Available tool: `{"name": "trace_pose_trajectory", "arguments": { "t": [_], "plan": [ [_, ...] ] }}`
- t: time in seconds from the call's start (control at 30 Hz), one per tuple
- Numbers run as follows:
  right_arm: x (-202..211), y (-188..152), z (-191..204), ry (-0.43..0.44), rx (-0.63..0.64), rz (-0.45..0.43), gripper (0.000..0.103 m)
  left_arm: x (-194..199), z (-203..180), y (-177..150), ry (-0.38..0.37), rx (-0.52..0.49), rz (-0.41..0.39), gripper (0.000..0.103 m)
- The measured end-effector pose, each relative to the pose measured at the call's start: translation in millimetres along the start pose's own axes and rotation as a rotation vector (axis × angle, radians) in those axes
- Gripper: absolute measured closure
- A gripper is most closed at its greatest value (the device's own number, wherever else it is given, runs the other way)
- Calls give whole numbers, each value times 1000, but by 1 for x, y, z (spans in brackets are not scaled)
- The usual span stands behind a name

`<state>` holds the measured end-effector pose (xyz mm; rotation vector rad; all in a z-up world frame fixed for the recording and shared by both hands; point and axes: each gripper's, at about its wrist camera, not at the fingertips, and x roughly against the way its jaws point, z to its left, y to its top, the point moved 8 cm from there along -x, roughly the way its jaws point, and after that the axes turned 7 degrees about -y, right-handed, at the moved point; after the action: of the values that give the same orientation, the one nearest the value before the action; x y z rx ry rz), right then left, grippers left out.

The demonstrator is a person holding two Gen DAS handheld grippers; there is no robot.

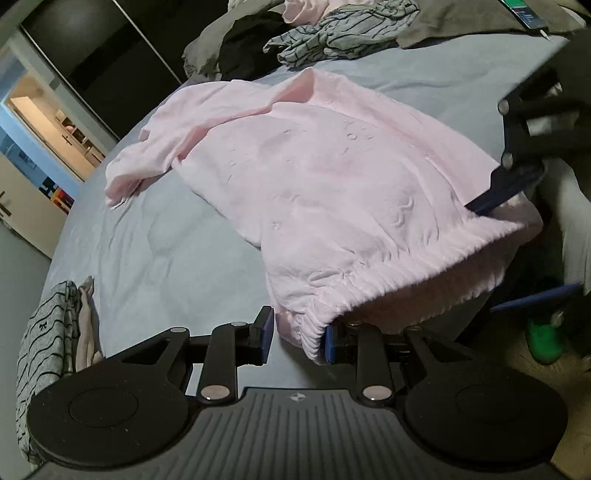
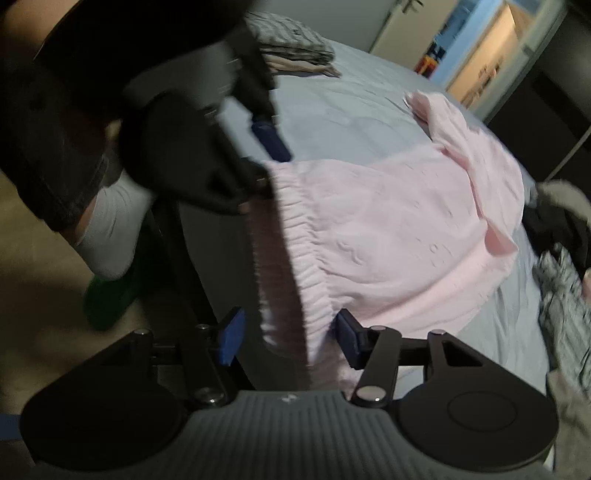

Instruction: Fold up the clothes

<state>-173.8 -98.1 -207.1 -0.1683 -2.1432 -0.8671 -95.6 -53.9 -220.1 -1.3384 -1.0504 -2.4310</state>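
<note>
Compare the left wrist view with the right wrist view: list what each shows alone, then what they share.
Left wrist only: a phone at the far edge of the bed, and a pale pink garment in the unfolded pile.

Right wrist only: the person's white sock on the floor.

Both: the pink sweater on the blue sheet, its ribbed hem hanging over the edge, a folded striped garment, and a lit doorway.

A blue-grey bedsheet point(image 1: 155, 236) covers the bed. An open doorway point(image 1: 48, 125) shows a lit room beside dark wardrobe doors point(image 1: 110, 62). A green shoe point(image 1: 545, 341) stands on the wooden floor point(image 1: 517, 373).
</note>
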Motion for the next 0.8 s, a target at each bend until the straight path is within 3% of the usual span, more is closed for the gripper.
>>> {"name": "trace_pose_trajectory", "arguments": {
  "t": [0.3, 0.33, 0.37, 0.53, 0.6, 0.8],
  "plan": [
    [-20, -13, 32, -270, 272, -13, 47, 2, 13, 2, -31, 99, 10, 78],
    [-20, -14, 29, -279, 269, 2, 51, 4, 16, 2, -30, 112, 8, 78],
    [-17, -13, 23, -280, 235, 12, 62, 4, 20, 1, -40, 149, 12, 78],
    [-4, 0, -9, -306, 81, -6, 58, 6, 37, -3, -91, 326, 31, 78],
    [-4, 2, -6, -294, 106, -21, 50, 6, 41, -5, -111, 374, 38, 78],
    [-10, 3, 20, -279, 226, -36, 52, 6, 46, -7, -134, 409, 49, 78]
  ]
}}
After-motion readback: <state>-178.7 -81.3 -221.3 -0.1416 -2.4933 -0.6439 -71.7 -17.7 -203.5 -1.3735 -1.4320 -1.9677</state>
